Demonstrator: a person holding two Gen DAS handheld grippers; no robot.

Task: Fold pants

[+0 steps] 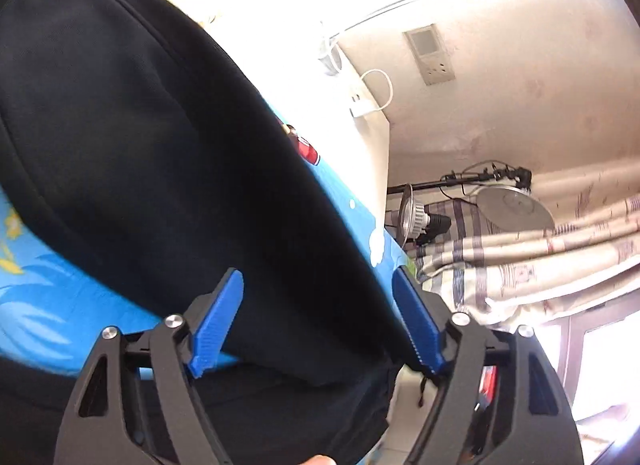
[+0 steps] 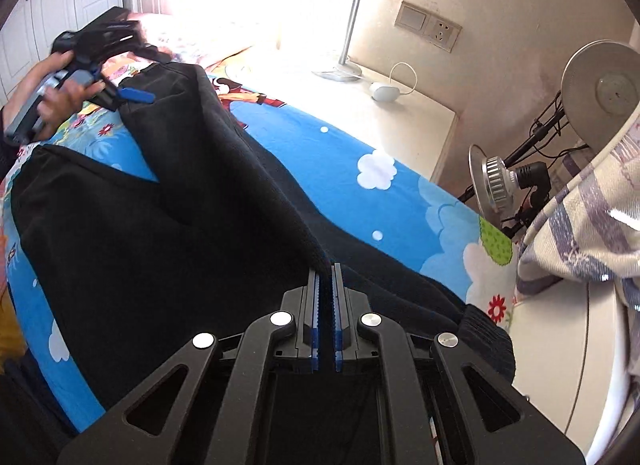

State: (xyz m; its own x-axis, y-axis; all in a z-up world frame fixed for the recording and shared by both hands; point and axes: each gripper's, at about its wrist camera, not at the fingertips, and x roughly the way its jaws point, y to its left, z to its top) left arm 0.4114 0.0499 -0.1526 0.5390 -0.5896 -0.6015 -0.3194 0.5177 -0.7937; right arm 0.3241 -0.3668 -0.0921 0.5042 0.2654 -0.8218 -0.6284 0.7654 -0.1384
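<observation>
Right wrist alone shows hand [image 2: 52,93], pants [image 2: 168,233]

No readable text, labels or numbers; bright areas perhaps washed out.

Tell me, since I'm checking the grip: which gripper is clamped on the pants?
The right gripper: its blue pads are shut on a raised fold of the black pants. The left gripper stands open.
</observation>
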